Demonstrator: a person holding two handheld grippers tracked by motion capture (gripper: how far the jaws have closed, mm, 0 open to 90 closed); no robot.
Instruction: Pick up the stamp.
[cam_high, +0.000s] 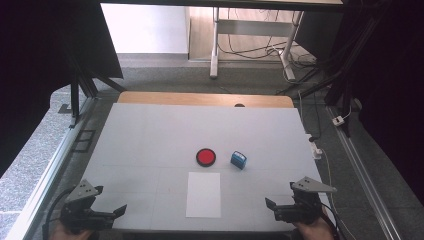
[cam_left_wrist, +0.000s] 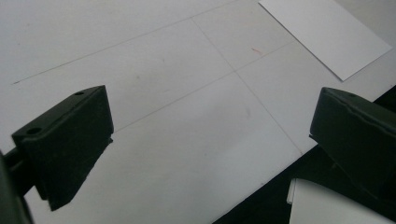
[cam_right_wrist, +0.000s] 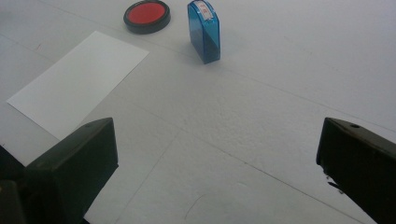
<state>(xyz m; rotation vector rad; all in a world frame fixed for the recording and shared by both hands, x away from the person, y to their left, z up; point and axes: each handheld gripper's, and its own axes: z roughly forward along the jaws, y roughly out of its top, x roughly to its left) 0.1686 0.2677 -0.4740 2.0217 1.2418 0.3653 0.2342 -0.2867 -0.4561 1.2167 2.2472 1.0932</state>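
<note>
The right hand-held gripper (cam_high: 285, 209) hovers at the near right corner of the white tabletop (cam_high: 150, 135), its black jaws spread wide with nothing between them. The left hand-held gripper (cam_high: 107, 214) sits at the near left corner, equally wide open and empty, its jaws over bare board.

Looking out along the right hand-held gripper's jaws, the nearest thing of interest is the small translucent blue plastic stamp (cam_right_wrist: 204, 31), standing upright on its base, well apart from the jaws and out toward the middle of the tabletop. Just beside it to the left, not touching, lies the round red ink pad in a black rim (cam_right_wrist: 146, 15), lid off. Nearer the person, in front of the pad, a white rectangular sheet of paper (cam_right_wrist: 77, 84) lies flat.

I judge the stamp to be light and rigid, a hard shell that will not give under the pads, but its glossy sides look slippery and it stands rather tall on a narrow foot, so a nudge could tip it. The best hold seems to be across its two broad flat faces, about mid-height or a little above, jaws level, closing squarely. The paper, by contrast, looks thin and limp, and likely to slide if the stamp drags on it.
</note>
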